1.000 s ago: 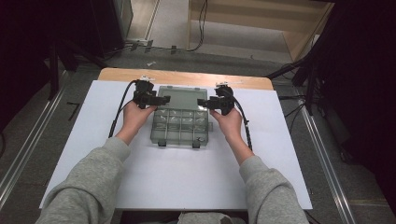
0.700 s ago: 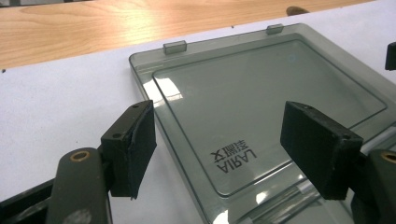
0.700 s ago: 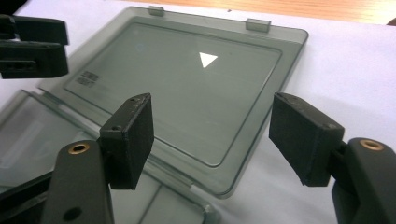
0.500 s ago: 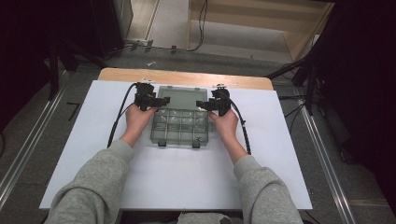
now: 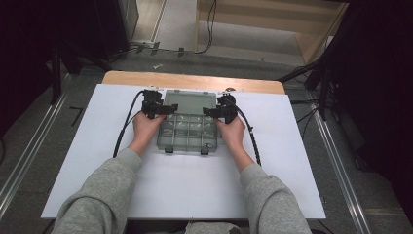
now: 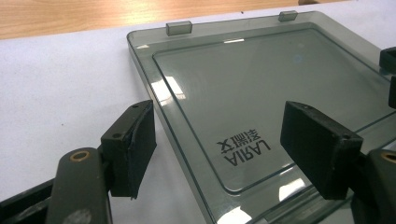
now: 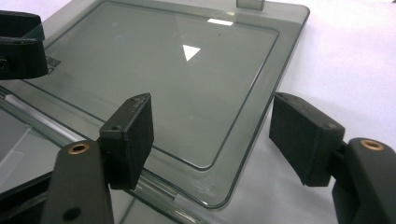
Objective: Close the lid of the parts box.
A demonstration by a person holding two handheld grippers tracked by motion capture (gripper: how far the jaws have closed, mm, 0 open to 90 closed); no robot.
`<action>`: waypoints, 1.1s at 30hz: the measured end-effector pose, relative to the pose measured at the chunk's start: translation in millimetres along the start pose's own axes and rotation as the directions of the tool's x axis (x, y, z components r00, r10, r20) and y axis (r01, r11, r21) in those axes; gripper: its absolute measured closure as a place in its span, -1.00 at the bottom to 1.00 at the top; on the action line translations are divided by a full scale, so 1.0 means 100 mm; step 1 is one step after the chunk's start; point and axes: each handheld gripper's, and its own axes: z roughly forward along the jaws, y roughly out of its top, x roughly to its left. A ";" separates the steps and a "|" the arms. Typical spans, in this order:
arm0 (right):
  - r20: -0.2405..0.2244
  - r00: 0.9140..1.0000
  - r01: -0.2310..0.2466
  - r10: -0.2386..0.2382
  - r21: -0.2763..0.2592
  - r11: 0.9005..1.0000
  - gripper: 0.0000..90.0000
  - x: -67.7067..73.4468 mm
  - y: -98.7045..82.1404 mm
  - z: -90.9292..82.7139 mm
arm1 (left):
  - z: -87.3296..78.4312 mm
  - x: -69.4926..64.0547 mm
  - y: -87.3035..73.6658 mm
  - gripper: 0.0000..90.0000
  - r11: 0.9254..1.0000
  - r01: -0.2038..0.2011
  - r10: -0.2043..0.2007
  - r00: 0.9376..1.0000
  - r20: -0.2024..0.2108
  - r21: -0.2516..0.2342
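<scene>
— While the organizer box (image 5: 187,127) is seen mid-table on the white sheet (image 5: 97,161), lid (image 6: 261,93) laid flat toward twelve o'clock, how are the claws found?

— Left gripper (image 6: 217,140) at nine o'clock and right gripper (image 7: 210,135) at three o'clock are both released, each straddling a lid edge.

Smoky grey box, black grippers, white table

The see-through box lid (image 6: 261,93) shows grey-green with black lettering; the gripper pads (image 7: 133,135) are matte black, the table cover (image 5: 87,126) plain white, its far edge (image 5: 195,80) pale wood, sleeves (image 5: 104,195) grey.
</scene>
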 end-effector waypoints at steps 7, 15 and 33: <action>-0.015 1.000 -0.016 0.016 -0.013 1.000 -0.39 -0.02 -0.02 0.03 | 0.04 0.00 -0.02 -0.40 1.000 0.013 -0.013 1.000 0.009 0.000; -0.007 1.000 0.018 -0.018 -0.010 1.000 -0.46 0.00 -0.01 0.04 | 0.08 -0.01 -0.03 -0.53 1.000 -0.006 0.006 1.000 0.016 -0.013; -0.019 0.996 -0.086 0.087 0.057 0.995 -0.50 0.02 0.02 0.04 | 0.11 0.02 -0.04 -0.58 0.999 0.033 -0.033 0.999 0.038 -0.008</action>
